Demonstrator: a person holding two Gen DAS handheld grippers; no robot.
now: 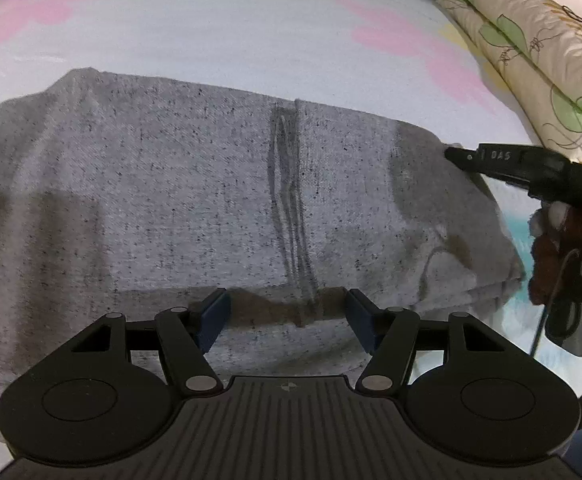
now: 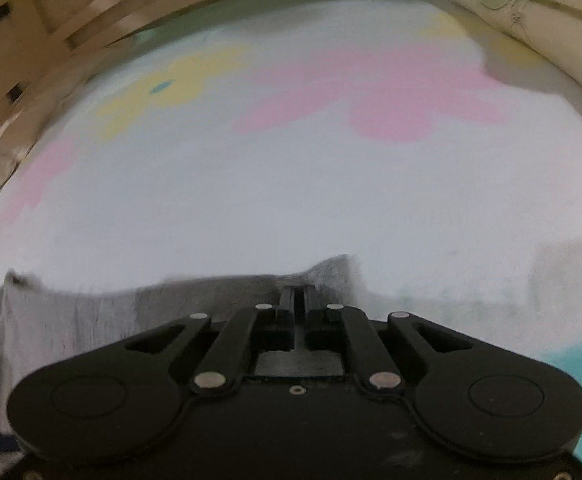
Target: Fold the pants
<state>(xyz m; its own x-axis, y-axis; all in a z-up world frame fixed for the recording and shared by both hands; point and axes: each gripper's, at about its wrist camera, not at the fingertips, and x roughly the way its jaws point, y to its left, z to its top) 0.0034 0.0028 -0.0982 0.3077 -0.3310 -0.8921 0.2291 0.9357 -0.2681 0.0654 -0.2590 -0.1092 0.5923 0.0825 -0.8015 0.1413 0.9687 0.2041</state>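
Observation:
The grey speckled pants (image 1: 195, 200) lie folded across the pale bed sheet (image 1: 231, 28). My left gripper (image 1: 287, 316) is open just above the near part of the pants, its blue pads (image 1: 215, 312) wide apart with nothing between them. My right gripper (image 2: 299, 294) is shut on the far right corner of the pants (image 2: 331, 276), which rises around the fingers. It also shows in the left wrist view (image 1: 451, 154), its tip at that corner. The right wrist view is blurred.
The sheet (image 2: 291, 200) has pink and yellow flower shapes. A floral pillow or quilt (image 1: 531, 60) lies along the right side. A wooden frame (image 2: 71, 20) runs beyond the far edge. A turquoise patch (image 2: 579, 368) lies near right.

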